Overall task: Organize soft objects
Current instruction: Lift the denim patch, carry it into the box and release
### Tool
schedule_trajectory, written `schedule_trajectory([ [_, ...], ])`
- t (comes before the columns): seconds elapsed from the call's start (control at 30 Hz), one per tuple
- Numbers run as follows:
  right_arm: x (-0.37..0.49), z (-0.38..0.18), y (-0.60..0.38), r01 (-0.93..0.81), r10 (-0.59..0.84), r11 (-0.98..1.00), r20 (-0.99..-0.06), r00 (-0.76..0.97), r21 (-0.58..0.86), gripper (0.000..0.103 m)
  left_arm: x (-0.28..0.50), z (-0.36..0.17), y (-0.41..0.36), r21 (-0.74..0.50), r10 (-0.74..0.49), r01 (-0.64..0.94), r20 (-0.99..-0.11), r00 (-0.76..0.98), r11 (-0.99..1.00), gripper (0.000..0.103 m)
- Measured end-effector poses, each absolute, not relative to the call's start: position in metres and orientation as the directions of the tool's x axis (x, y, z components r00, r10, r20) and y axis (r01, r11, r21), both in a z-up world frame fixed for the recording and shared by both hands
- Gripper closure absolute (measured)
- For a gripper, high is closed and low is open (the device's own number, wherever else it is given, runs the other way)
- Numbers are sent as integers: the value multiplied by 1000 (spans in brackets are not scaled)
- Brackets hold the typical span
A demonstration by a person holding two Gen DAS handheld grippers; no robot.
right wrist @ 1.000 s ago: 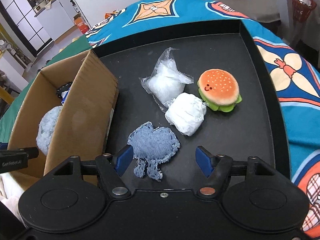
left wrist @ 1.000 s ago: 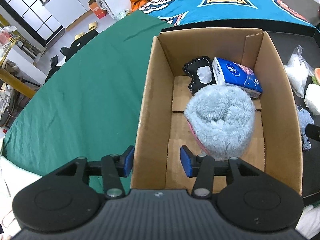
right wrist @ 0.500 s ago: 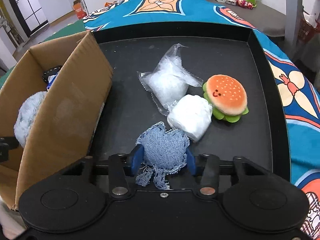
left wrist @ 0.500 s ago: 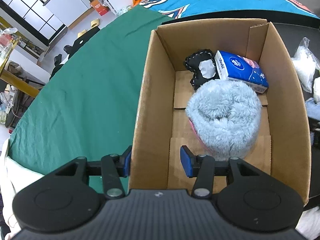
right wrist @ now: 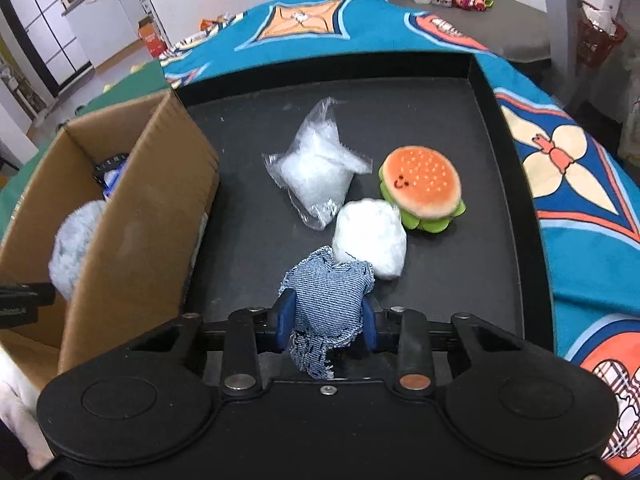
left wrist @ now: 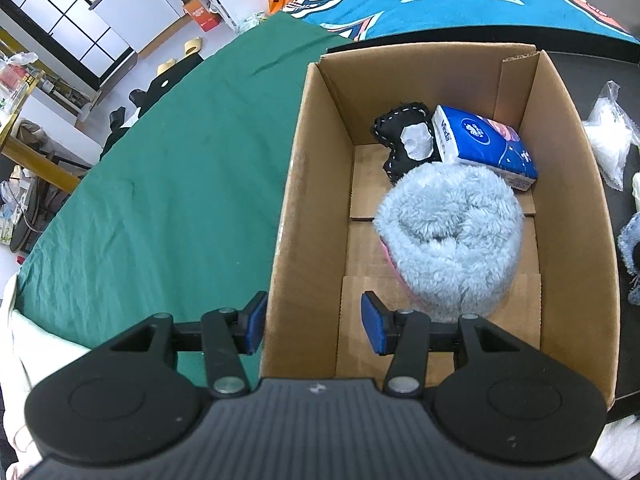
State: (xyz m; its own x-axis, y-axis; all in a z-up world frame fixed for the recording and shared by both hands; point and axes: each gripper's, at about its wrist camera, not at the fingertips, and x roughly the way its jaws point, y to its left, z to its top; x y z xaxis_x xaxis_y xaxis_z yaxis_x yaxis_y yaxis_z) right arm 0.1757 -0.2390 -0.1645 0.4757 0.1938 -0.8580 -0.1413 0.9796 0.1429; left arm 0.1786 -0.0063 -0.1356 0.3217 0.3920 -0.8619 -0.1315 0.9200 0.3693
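Right wrist view: right tool (right wrist: 326, 322) has just been closing, now pinching denim patch (right wrist: 328, 300) on black tray (right wrist: 500, 240) (near edge). Left tool (left wrist: 312, 328) open, straddling cardboard box (left wrist: 308, 216) wall.

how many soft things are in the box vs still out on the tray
In the box: 3 (fluffy roll, tissue pack, black pouch)
On the tray: 4 (denim piece, white bundle, clear bag, burger plush)
Total: 7
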Motion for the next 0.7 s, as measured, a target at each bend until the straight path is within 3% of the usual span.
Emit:
schedule_trajectory([
  [0.7,169,-114,-222,-186,217,973,-797,564,134,69,169,-123,14,277,323,-175,-874,362,945,54],
])
